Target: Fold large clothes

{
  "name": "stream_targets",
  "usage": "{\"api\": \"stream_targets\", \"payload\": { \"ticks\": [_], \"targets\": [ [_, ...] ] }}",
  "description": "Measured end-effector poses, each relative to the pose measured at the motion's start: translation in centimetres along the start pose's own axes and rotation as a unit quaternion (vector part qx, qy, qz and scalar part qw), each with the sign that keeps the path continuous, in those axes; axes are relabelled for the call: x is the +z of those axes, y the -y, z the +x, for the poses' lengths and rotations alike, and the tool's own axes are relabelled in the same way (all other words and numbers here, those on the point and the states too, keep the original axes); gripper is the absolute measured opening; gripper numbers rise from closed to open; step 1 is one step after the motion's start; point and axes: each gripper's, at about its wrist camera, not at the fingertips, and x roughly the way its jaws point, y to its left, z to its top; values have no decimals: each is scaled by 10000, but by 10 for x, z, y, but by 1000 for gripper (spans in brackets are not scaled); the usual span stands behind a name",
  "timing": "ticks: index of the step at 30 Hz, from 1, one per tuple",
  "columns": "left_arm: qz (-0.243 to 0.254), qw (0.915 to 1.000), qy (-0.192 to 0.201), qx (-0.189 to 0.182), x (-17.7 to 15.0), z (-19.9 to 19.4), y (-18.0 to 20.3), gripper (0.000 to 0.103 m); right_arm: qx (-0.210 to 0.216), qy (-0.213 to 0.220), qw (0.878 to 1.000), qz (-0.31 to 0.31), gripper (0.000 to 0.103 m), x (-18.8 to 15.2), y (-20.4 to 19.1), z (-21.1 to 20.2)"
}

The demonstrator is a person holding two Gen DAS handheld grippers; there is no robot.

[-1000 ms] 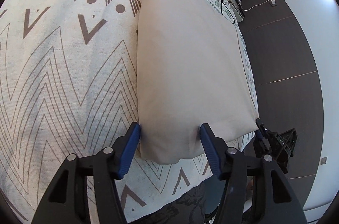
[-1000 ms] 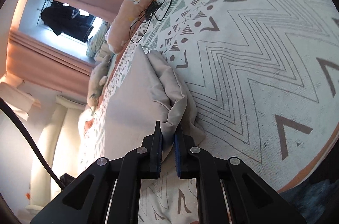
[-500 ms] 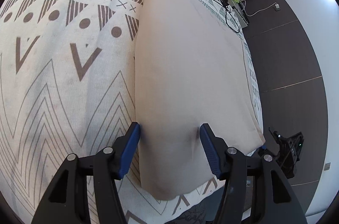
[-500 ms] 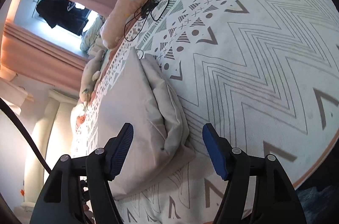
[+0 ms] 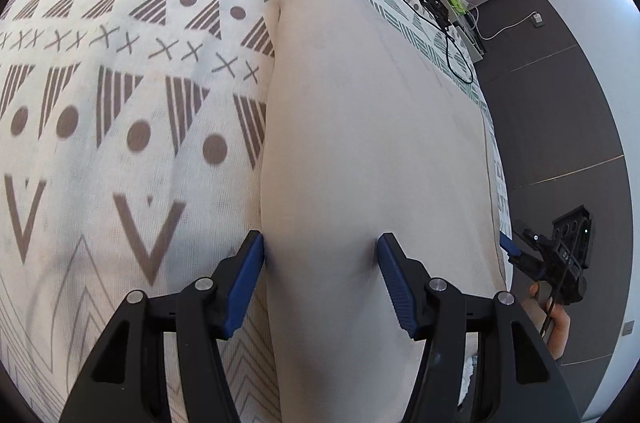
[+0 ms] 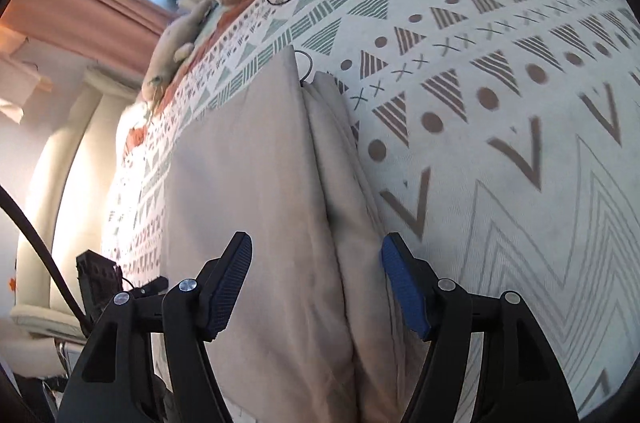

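Both your grippers, left gripper [image 5: 320, 255] and right gripper [image 6: 316, 255], gape empty over folded cloth [image 5: 360, 143] near bed [image 5: 120, 143] edge; snagging loose layers could undo fold.

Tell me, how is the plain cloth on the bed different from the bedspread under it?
The beige garment is one plain colour; the bedspread is white with triangles, dots, crosses and zigzags. The garment is folded into a long strip with layered edges showing; the bedspread lies spread flat. The garment covers only a part of the bed; the bedspread reaches far beyond it on every side. Both are soft fabric lying on the bed.
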Motion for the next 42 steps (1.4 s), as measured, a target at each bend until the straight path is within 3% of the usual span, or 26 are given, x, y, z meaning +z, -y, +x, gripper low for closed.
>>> {"api": "stream_targets", "payload": {
  "ticks": [7, 13, 23, 29, 30, 34, 42],
  "targets": [
    [7, 9999, 119, 67, 30, 12, -3, 59, -303, -358, 9977, -485, 66, 44, -10, 37],
    [62, 9994, 240, 234, 55, 18, 0, 59, 119, -779, 9956, -514, 66, 69, -9, 76],
    [217, 9983, 357, 413, 90, 33, 5, 57, 1275, -1163, 9850, -54, 64, 103, 9, 128],
    [251, 9976, 398, 512, 111, 46, 10, 57, 1338, -1364, 9808, -378, 64, 115, -3, 156],
    [255, 9974, 397, 539, 114, 47, 10, 57, 1303, -1365, 9812, -394, 60, 118, -4, 159],
    [244, 9970, 400, 616, 125, 51, 11, 57, 1341, -1412, 9808, -109, 27, 117, -5, 171],
    [265, 9976, 276, 576, 143, 58, 15, 46, 1514, -952, 9838, -140, 13, 105, -12, 148]
  ]
}}
